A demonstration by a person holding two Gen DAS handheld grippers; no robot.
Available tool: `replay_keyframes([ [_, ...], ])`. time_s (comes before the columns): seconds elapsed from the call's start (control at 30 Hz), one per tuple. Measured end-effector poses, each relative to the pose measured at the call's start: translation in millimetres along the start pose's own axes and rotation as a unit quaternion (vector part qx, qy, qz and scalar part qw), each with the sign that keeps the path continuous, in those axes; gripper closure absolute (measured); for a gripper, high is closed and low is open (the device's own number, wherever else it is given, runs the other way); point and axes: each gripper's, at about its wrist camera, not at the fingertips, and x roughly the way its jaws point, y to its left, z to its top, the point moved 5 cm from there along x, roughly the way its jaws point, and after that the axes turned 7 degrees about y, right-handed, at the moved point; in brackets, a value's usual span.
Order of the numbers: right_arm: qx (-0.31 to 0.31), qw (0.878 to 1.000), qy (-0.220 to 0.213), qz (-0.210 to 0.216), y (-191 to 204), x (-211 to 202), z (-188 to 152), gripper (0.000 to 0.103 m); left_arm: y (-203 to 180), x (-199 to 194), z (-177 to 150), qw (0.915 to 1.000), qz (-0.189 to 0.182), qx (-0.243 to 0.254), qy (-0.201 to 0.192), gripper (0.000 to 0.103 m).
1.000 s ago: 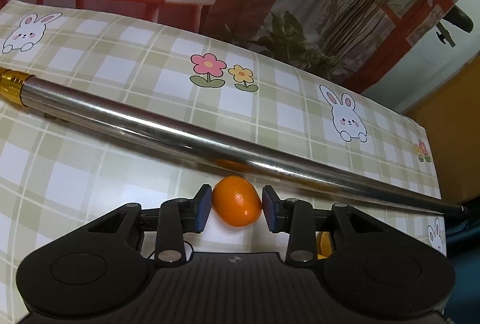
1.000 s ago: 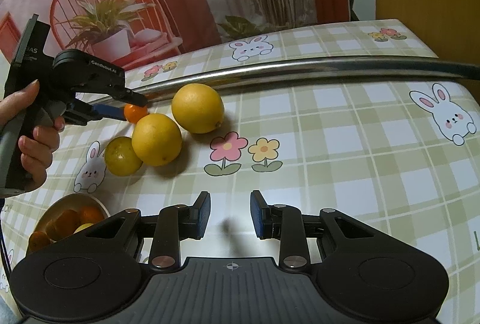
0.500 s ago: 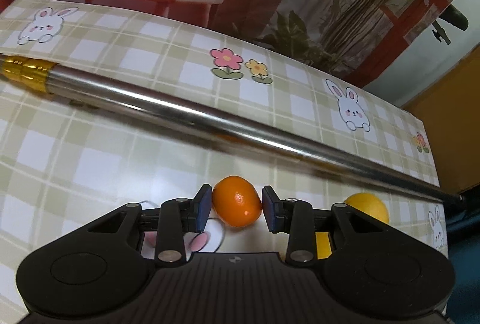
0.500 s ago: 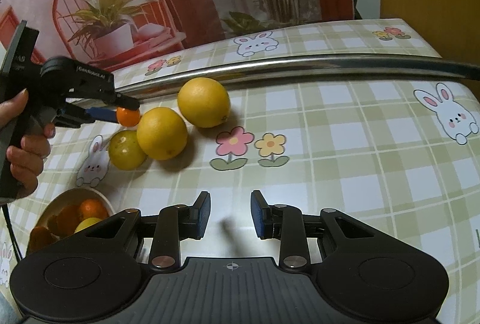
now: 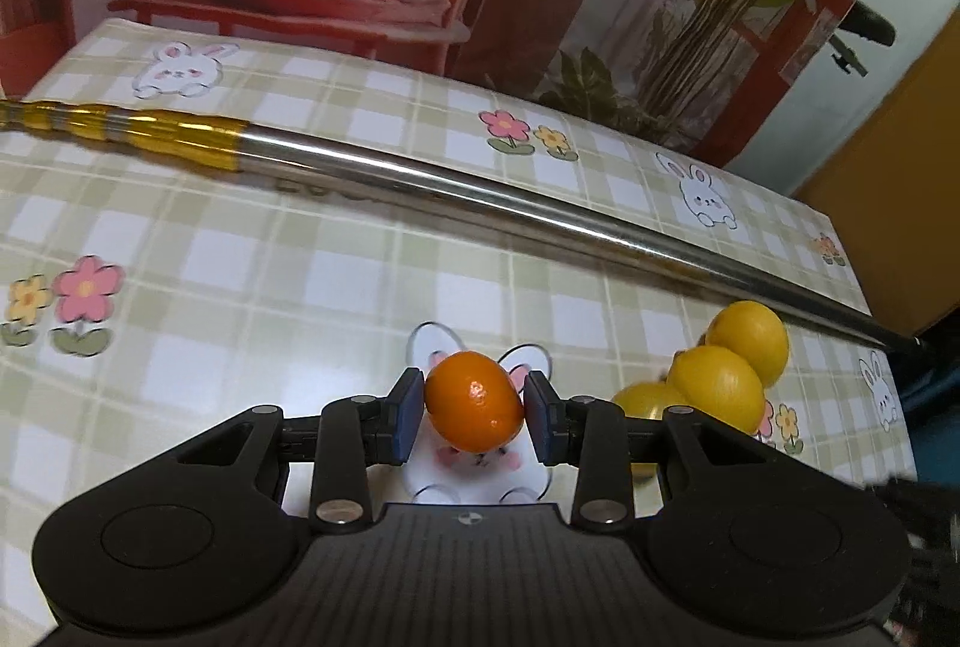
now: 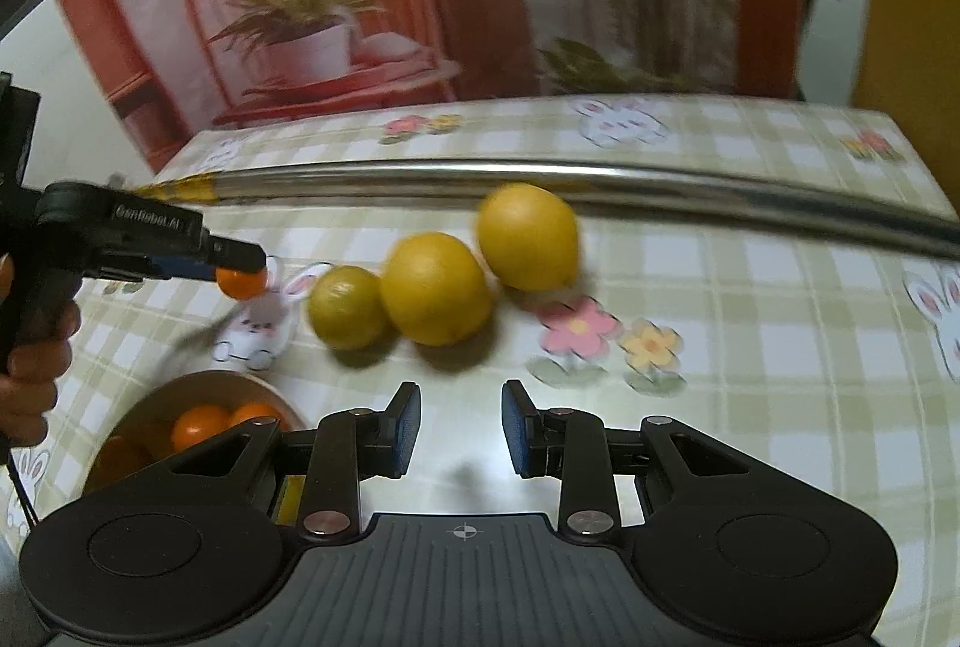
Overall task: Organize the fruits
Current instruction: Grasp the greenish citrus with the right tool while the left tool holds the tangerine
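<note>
Left tongs [image 5: 474, 416] pinch the kumquat [image 5: 474, 401] beyond the bowl [image 6: 150, 407]; right tongs [image 6: 461, 431] nearly closed, empty; carry low over bowl, release gently.

Left gripper [image 5: 474, 418] clamped on small load (aloft); right gripper [image 6: 461, 429] fingers near-closed, empty.

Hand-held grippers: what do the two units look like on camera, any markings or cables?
Both are matte black. The right hand-held gripper has a ribbed centre plate with a small crosshair mark, two round discs, silver pivot screws and blue pads. The left hand-held gripper has a pistol grip, white lettering on its side, and a thin black cable hanging below.
</note>
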Motion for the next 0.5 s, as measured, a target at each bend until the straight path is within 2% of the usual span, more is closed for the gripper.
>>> replay_keyframes([
  [0.3,-0.117,0.993,0.02,0.001,58,24,38,0.071,27,-35,-22,0.9992,0.002,0.005,-0.041,0.065],
  [0.5,-0.14,0.988,0.055,-0.017,82,48,49,0.071,43,-42,-33,0.9985,-0.001,-0.003,-0.055,0.065],
])
